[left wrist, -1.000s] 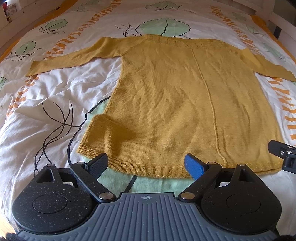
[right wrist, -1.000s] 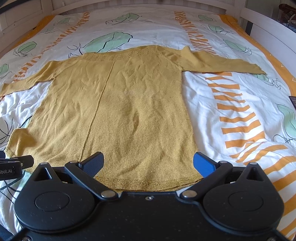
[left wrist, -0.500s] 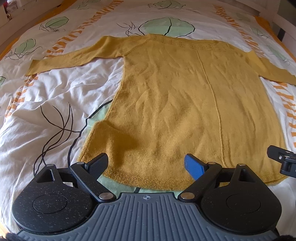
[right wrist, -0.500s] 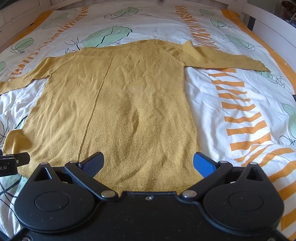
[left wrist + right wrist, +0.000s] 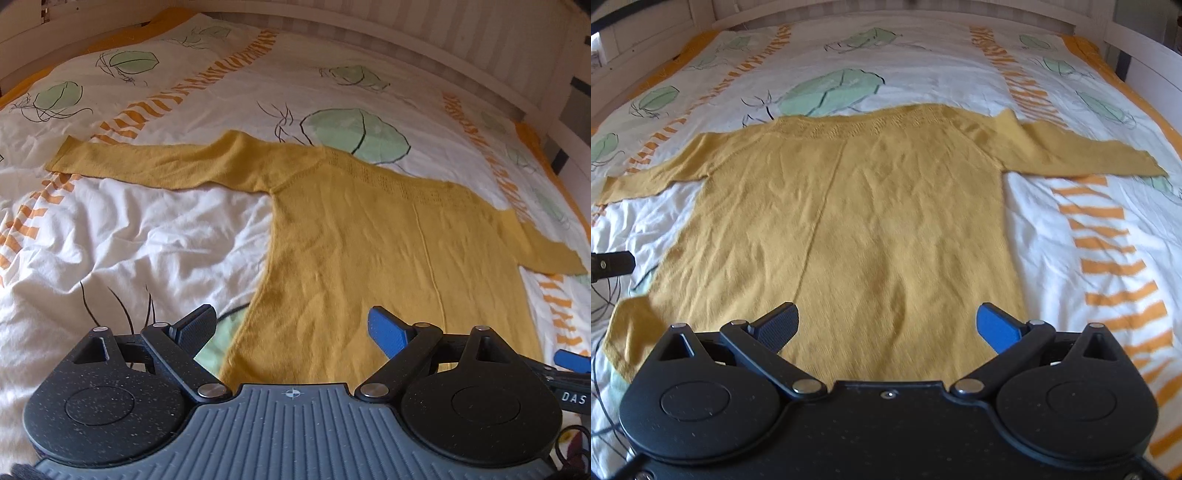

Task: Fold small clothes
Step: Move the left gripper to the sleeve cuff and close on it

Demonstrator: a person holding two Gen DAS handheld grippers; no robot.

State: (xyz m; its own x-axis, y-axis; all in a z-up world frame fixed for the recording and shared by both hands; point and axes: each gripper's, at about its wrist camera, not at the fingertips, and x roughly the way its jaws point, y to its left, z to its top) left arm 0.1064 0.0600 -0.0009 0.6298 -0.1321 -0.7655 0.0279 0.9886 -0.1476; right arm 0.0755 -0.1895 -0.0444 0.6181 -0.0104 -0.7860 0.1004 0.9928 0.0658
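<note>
A mustard-yellow knit sweater (image 5: 369,251) lies flat on the bed, back up, both sleeves spread out to the sides. It also shows in the right wrist view (image 5: 864,221). My left gripper (image 5: 291,325) is open and empty above the sweater's lower left side. My right gripper (image 5: 888,323) is open and empty above the lower right part of the body. The sweater's bottom hem is hidden behind both grippers. Part of the right gripper (image 5: 570,363) shows at the right edge of the left wrist view, and part of the left gripper (image 5: 611,264) shows at the left edge of the right wrist view.
The bed has a white duvet (image 5: 129,236) printed with green leaves and orange stripes, rumpled left of the sweater. A white slatted headboard (image 5: 461,40) runs behind. A white bed rail (image 5: 1152,59) stands at the right. Black cables (image 5: 602,306) trail at the left.
Both grippers have moved forward over the sweater's lower body. The hem, visible earlier in front of the fingers, is now hidden under them. Both stay open.
</note>
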